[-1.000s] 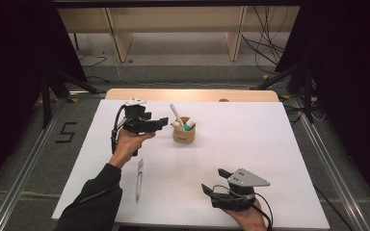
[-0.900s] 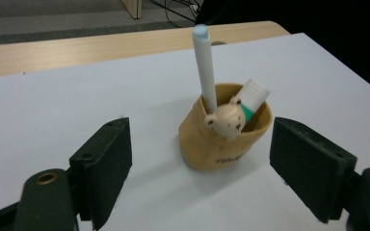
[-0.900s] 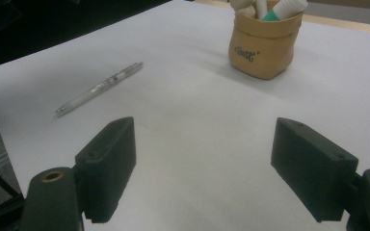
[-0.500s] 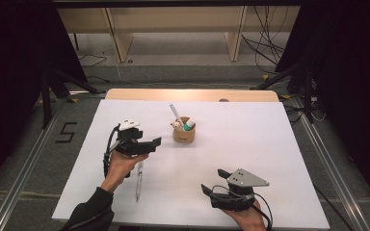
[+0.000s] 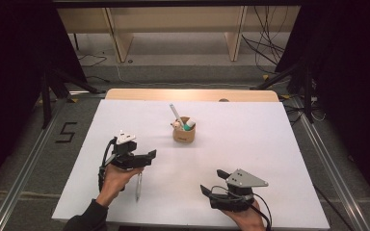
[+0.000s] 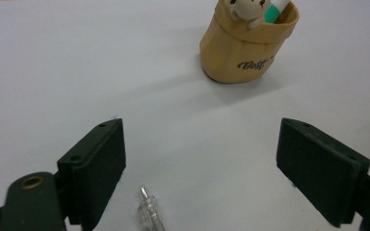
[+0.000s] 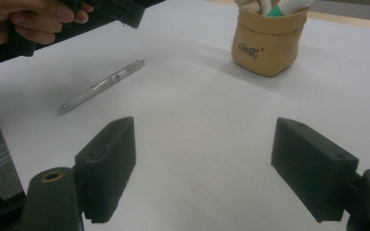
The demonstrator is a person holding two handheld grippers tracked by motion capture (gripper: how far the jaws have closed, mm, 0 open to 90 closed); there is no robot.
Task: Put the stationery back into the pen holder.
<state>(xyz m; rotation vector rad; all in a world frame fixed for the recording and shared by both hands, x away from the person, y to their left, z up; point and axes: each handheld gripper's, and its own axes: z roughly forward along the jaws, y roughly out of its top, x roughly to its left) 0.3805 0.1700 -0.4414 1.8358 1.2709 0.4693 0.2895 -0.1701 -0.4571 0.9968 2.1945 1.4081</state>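
Where jaws gape, pen (image 6: 150,214) tip below.

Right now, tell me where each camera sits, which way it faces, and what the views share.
High view: above the person's side, facing forward and down on the white table; both hands, left gripper and right gripper show.
Left gripper view: rides the left gripper, facing the pen holder; its open fingers straddle the clear pen.
Right gripper view: rides the right gripper, facing across the table; its open fingers show, plus the left hand.
Shared: pen and pen holder.
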